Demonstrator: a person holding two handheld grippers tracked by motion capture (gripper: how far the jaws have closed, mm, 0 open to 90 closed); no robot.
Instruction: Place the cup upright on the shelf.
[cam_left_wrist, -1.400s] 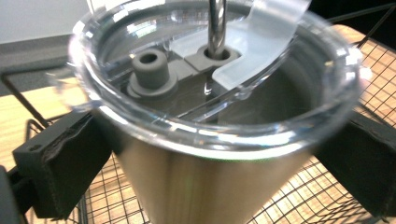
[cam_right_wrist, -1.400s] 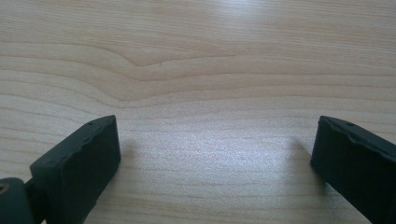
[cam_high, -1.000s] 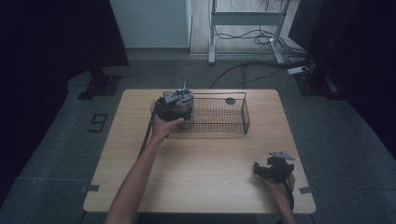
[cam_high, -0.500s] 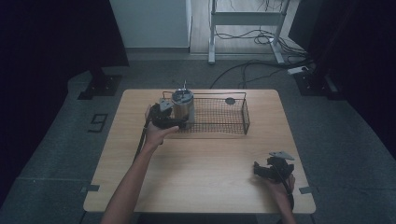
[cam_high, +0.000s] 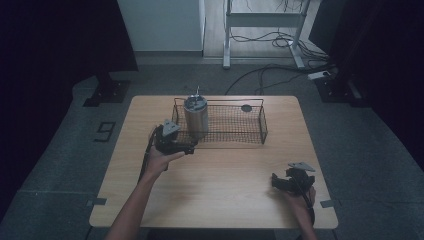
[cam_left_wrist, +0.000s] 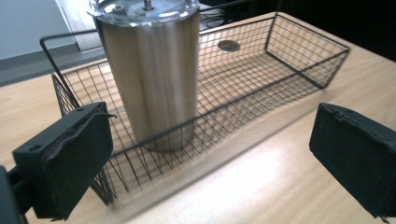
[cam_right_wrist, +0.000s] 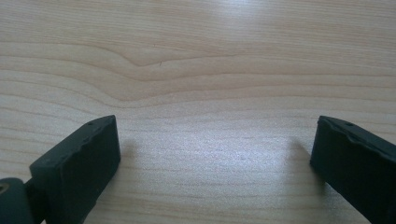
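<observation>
Steel tumbler (cam_high: 195, 117) stands upright in the wire basket (cam_high: 252, 134), long axis vertical, lid end up, at the basket's 9 o'clock end. Body is a brushed-metal cylinder with faint vertical streaks; the clear lid (cam_left_wrist: 145, 8) has a small stub sticking up from its centre. No readable logo or print on it in any view. Basket is a black thin-wire mesh rectangle with a heavier rim wire, long axis running 9-to-3 across the table (cam_high: 220, 200), sitting toward the 12 o'clock edge. A small dark round disc (cam_high: 246, 107) lies flat on the basket floor near its 1 o'clock corner, well apart from the tumbler. Left gripper (cam_high: 184, 148) sits just outside the basket's near wall at about 7 o'clock from the tumbler, jaws spread wide and released, nothing between them; in the left gripper view the black pads (cam_left_wrist: 70, 163) frame the tumbler through the mesh without touching it. That view is motion-blurred along the basket's near rim. Right gripper (cam_high: 278, 181) is at the table's 4 o'clock corner, well apart from the basket, jaws also wide open and empty, hovering over or resting on bare wood; can't tell which. Table is light wood-grain laminate. On the grey floor at 9 o'clock from the table there is a dark mark shaped like a "9" (cam_high: 105, 131).
</observation>
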